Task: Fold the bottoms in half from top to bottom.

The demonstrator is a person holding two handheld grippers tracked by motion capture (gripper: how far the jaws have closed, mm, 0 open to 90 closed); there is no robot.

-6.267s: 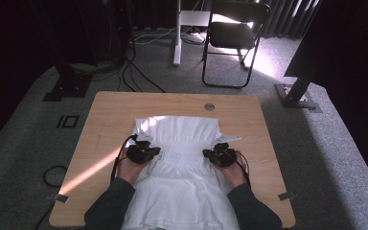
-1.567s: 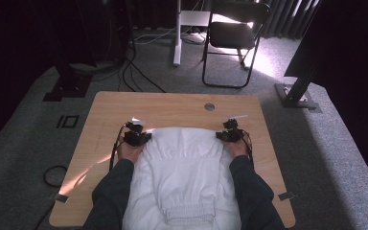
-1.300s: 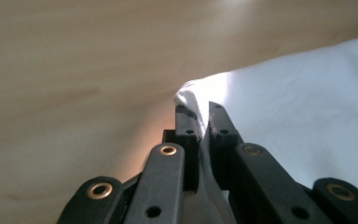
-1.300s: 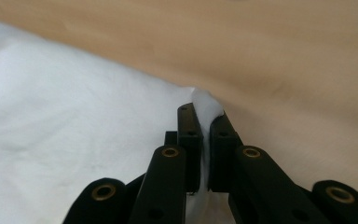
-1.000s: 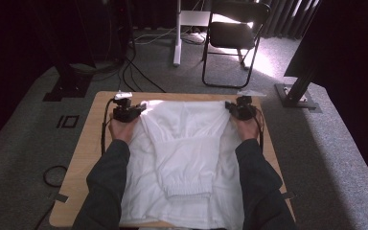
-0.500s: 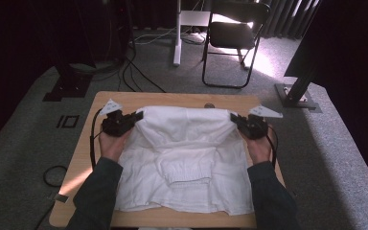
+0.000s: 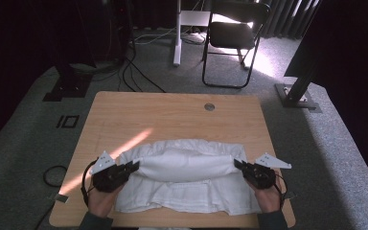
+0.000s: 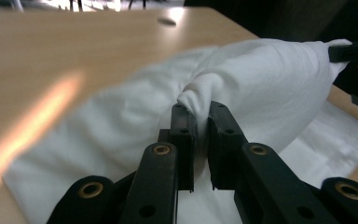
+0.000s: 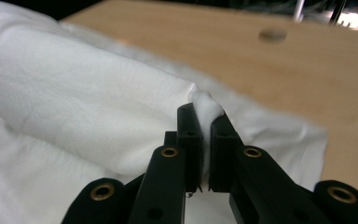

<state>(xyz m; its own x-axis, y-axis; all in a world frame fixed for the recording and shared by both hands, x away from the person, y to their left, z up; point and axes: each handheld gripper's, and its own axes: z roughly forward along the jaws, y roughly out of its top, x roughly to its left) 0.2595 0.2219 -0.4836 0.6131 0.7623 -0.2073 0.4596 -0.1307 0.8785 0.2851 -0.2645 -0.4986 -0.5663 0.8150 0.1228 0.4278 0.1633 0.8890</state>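
Note:
A white garment (image 7: pixel 187 191) lies on the wooden table (image 7: pixel 172 115), and its far part is folded toward me into a puffed roll. At the roll's left end, my left gripper (image 7: pixel 135 166) pinches a bunch of the cloth (image 8: pixel 261 79) between its tips (image 8: pixel 200 109). Those jaws have just been opening a little, and cloth is still between them. My right gripper (image 7: pixel 237 164) holds the roll's right end, its jaws (image 9: pixel 204 114) shut on a small tuft of the garment (image 9: pixel 74 84). Both hands are low over the table, near its front edge.
The far half of the table is bare wood with a round grommet hole (image 7: pixel 209 107). Beyond it stand a black folding chair (image 7: pixel 232 38) and a white post (image 7: pixel 177 28). Cables cross the carpet at back left, and a stand base (image 7: pixel 297 98) sits at the right.
Both grippers have come from the table's far corners toward the front edge, still pinching the cloth. The garment's far part now lies folded over the near part as a roll.

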